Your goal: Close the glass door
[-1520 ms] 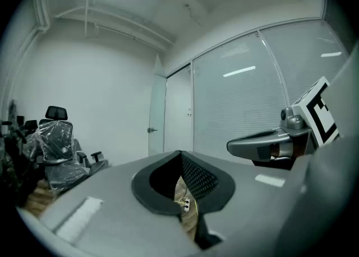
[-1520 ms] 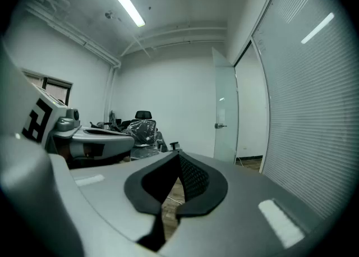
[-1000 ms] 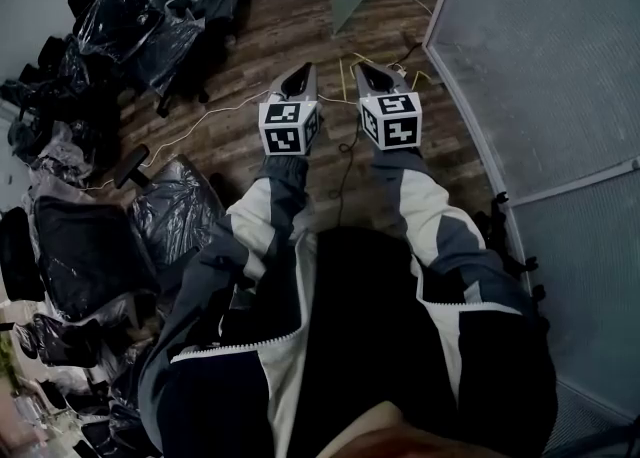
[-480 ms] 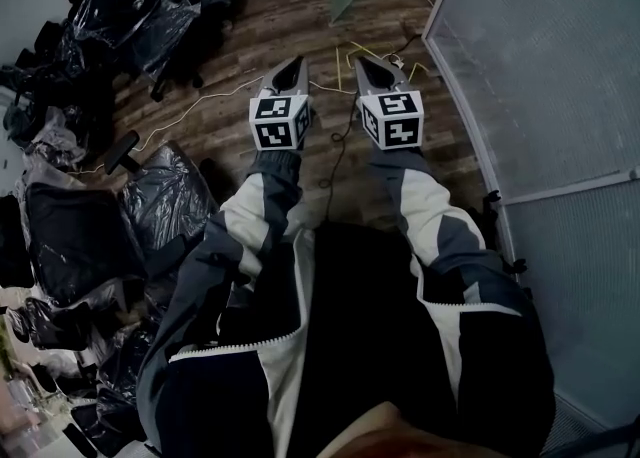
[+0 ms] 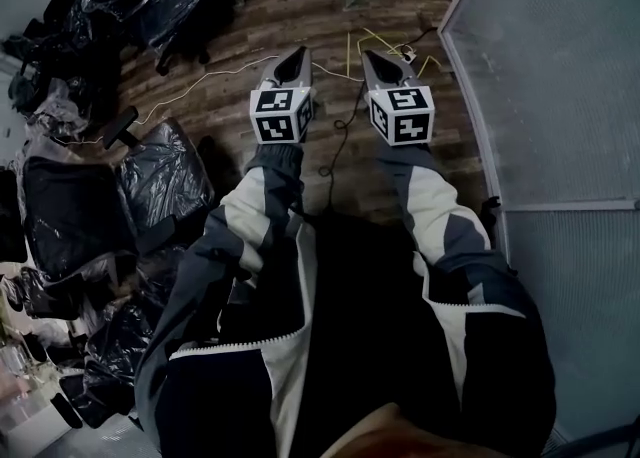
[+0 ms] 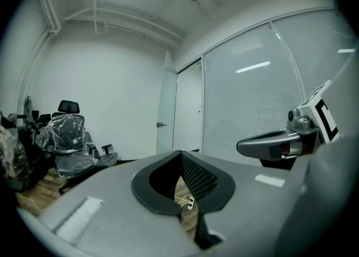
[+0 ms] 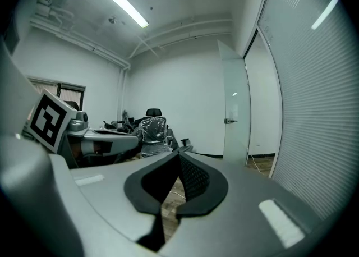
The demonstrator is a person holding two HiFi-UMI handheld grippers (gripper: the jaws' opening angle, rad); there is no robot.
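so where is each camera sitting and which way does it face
Head view: on the head, facing steeply down at the wood floor; sleeves, left gripper, right gripper show.
Left gripper view: on the left gripper, facing the glass door; its shut jaws, right gripper show.
Right gripper view: on the right gripper, facing that door; its shut jaws, left gripper show.
Shared: both gripper views see the door.

The glass door [image 7: 234,110] was a tall frosted panel with a small metal handle [image 7: 229,120] at mid-height. It stood upright and open, swung at an angle into the room, over the wood floor [image 5: 300,16].
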